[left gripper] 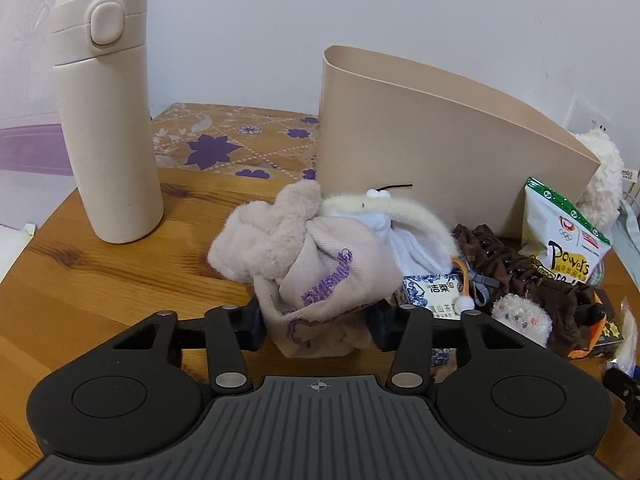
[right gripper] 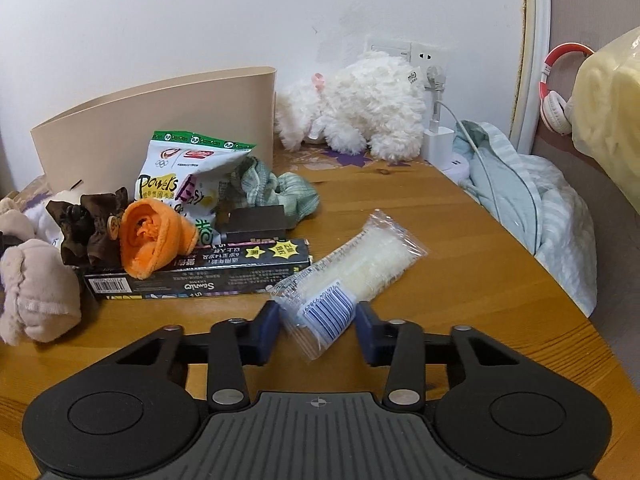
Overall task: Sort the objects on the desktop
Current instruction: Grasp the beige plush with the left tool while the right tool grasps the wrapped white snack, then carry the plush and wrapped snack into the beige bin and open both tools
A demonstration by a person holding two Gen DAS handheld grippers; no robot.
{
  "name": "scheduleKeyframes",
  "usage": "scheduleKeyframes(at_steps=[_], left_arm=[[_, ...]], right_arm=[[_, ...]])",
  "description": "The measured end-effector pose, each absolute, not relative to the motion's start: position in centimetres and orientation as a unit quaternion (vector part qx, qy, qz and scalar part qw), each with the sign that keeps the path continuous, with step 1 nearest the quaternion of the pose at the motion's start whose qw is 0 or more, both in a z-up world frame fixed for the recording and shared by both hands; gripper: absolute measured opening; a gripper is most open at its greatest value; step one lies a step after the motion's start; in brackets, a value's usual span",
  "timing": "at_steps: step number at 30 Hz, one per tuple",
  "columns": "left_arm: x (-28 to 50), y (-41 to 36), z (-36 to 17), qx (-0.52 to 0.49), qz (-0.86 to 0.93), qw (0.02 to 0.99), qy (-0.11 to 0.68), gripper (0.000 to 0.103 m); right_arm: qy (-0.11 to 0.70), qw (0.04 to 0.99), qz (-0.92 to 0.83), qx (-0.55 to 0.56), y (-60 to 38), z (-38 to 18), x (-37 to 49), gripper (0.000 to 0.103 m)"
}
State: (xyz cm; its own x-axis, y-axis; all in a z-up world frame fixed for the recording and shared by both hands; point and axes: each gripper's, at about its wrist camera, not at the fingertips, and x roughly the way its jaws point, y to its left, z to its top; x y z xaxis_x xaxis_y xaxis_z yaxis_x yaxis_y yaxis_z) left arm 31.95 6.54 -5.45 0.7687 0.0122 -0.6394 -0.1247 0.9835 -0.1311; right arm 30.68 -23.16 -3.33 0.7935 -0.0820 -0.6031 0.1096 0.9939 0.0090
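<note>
Beige cloth, a pouch with purple stitching, is clamped between the fingers of the left gripper, which are pressed against both of its sides. Just beyond this gripper a fluffy beige piece is seen, and to its right a tissue pack and a brown hair clip. Further ahead a beige bin is placed, with a cream flask upright to the left. The right gripper is held apart around a clear plastic packet lying on the wooden table; whether the fingers touch it cannot be told. To its left a black box is found under an orange cloth.
</note>
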Motion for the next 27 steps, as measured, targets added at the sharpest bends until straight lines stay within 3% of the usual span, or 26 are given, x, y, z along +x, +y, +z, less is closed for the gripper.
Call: scheduleKeyframes(at_steps=[3, 5, 27], left_arm=[[31.7, 6.4, -5.2, -0.081, 0.033, 0.938, 0.335, 0.043], [31.5, 6.4, -5.0, -0.082, 0.027, 0.938, 0.335, 0.032], [27.2, 3.6, 1.9, -0.042, -0.001, 0.963, 0.268, 0.026]], right_arm=[[0.316, 0.947, -0.05, 0.018, -23.2, -3.3, 30.3, 0.027], [0.314, 0.948, -0.048, 0.013, -23.2, -3.2, 29.9, 0.024], [0.24, 0.969, -0.041, 0.049, -26.4, 4.0, 27.5, 0.019]])
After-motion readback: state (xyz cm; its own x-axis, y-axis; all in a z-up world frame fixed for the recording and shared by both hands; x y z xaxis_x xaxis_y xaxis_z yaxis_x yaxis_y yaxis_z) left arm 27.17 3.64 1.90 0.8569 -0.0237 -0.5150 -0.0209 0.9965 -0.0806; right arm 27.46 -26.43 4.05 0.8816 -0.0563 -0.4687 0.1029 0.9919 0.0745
